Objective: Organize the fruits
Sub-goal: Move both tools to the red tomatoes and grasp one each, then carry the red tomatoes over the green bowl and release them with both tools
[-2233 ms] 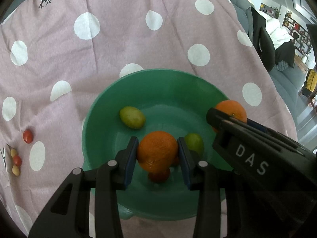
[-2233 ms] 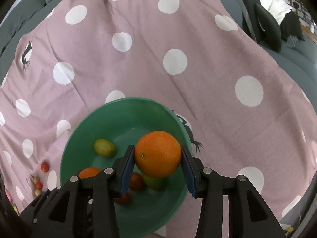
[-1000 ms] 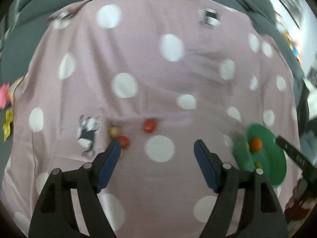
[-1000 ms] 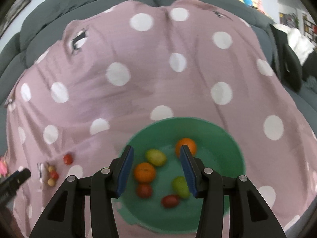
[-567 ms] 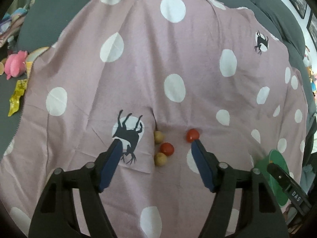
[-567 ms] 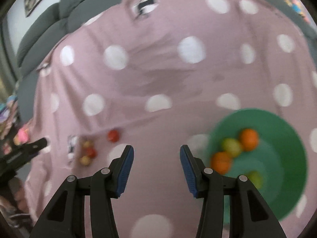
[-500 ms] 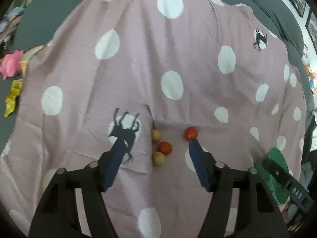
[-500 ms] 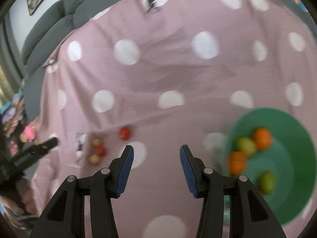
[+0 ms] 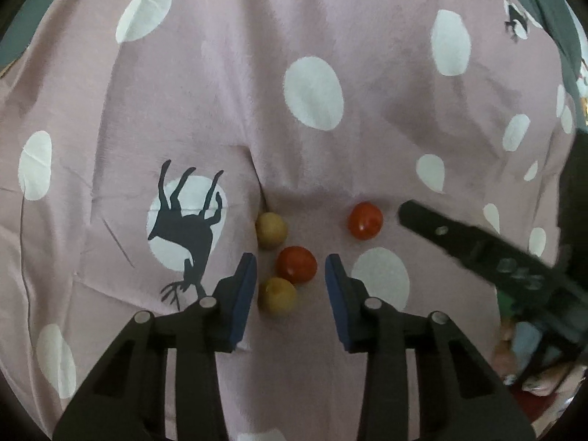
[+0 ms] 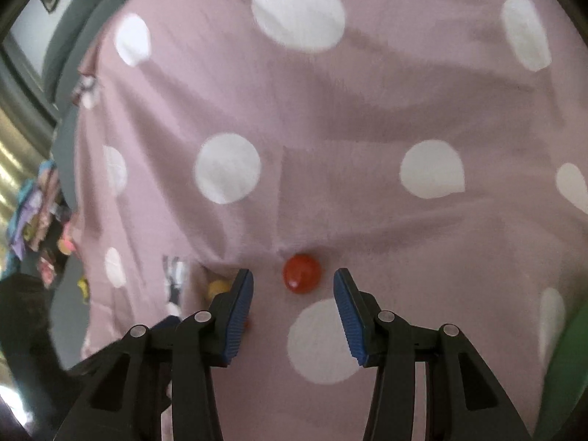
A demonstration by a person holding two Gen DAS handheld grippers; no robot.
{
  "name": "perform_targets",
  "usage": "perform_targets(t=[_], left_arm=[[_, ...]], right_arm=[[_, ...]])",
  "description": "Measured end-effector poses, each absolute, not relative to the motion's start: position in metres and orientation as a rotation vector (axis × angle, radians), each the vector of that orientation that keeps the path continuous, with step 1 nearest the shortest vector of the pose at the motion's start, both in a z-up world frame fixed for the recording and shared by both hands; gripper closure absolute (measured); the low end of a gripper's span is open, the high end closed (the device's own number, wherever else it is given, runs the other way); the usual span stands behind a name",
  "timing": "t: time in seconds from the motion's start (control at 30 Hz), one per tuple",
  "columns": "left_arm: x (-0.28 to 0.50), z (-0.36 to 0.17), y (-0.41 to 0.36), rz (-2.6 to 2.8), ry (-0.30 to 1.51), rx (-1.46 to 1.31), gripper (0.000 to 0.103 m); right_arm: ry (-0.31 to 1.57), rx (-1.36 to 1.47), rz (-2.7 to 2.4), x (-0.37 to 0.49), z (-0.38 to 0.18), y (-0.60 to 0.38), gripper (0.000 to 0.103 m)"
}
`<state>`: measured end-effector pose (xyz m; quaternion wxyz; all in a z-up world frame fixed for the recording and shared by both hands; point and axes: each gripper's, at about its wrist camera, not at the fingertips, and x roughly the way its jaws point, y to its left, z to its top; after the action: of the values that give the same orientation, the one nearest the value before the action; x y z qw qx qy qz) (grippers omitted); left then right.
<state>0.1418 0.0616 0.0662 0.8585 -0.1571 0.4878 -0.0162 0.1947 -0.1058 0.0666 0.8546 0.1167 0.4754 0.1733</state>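
Observation:
Small fruits lie on the pink polka-dot cloth. In the left wrist view my left gripper (image 9: pixel 290 268) is open, its jaws on either side of a red tomato (image 9: pixel 296 264) and a tan fruit (image 9: pixel 276 295). Another tan fruit (image 9: pixel 271 229) lies just beyond. A second red tomato (image 9: pixel 365 220) lies to the right, near my right gripper's finger (image 9: pixel 477 246). In the right wrist view my right gripper (image 10: pixel 292 286) is open and empty, with that red tomato (image 10: pixel 301 273) just ahead between its fingertips. A tan fruit (image 10: pixel 217 288) peeks out left of the left finger.
The green bowl's rim (image 10: pixel 566 375) shows at the lower right of the right wrist view. A black deer print (image 9: pixel 187 220) marks the cloth left of the fruits. Toys and clutter (image 10: pixel 40 205) lie past the cloth's left edge. The grey sofa (image 10: pixel 70 36) is behind.
Both grippers have left the bowl and moved left and down toward the small fruits on the cloth. The oranges they held earlier now lie in the bowl. The left jaws have narrowed.

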Motion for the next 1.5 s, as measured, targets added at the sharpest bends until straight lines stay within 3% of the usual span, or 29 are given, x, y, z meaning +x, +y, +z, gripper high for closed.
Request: perform_targets(t=[0.27,0.9,1.5], left_arm=[[0.153,0.051,0.048,-0.024,1.051,-0.286,0.069],[0.169,0.028,0.029,0.008,1.063,-0.263,0.075],[0.105,0.104,0.017,-0.082,0.893,-0.247,0.075]], right_arm=[[1.053,0.263,0.395,0.214,0.039,-0.094,0.064],[1.047,0.206,0.361,0.211,0.04,-0.087,0.071],[0.859,0.225,0.333,0.144,0.119,-0.121,0.071]])
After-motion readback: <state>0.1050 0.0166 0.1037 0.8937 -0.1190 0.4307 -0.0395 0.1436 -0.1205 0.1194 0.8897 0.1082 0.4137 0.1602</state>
